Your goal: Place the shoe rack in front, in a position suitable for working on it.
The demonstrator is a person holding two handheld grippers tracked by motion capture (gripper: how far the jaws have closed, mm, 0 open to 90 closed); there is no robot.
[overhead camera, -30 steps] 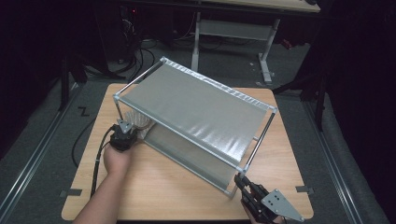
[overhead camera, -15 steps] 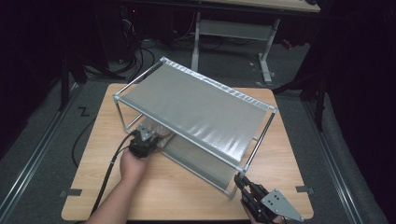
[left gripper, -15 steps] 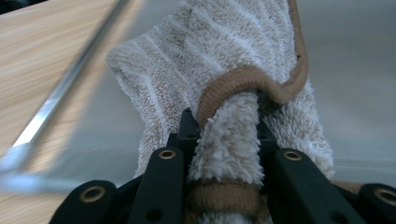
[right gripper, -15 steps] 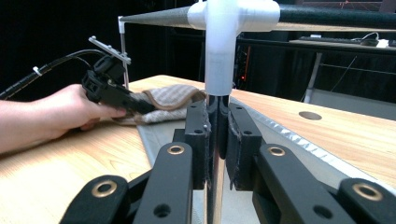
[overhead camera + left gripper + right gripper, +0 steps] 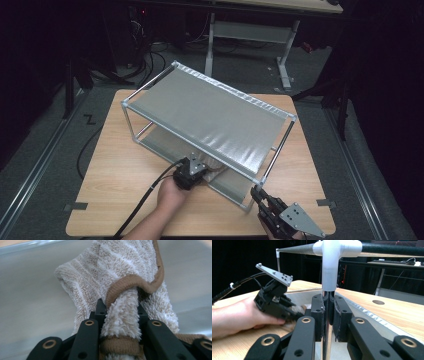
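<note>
Beige striped towel (image 5: 120,285) bunched on lower shelf (image 5: 30,302).

1. Towel (image 5: 130,285): 1, beige w/ brown edging.
2. Rack (image 5: 210,117): 1, metal frame w/ 2 grey fabric shelves, upper + lower.
3. Tongs: 2 – left tongs (image 5: 200,170), right tongs (image 5: 260,196).
4. Hand (image 5: 172,192): 1 seen.
5. Worktop (image 5: 115,170): 1, wood.
6. Cable (image 5: 145,200): 1, black.

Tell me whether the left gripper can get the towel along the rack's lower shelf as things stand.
Probably yes. The left gripper, shut on the beige towel, sits at the open front of the rack; the lower shelf ahead looks bare. The right gripper clamps the corner post, off to the side.
</note>
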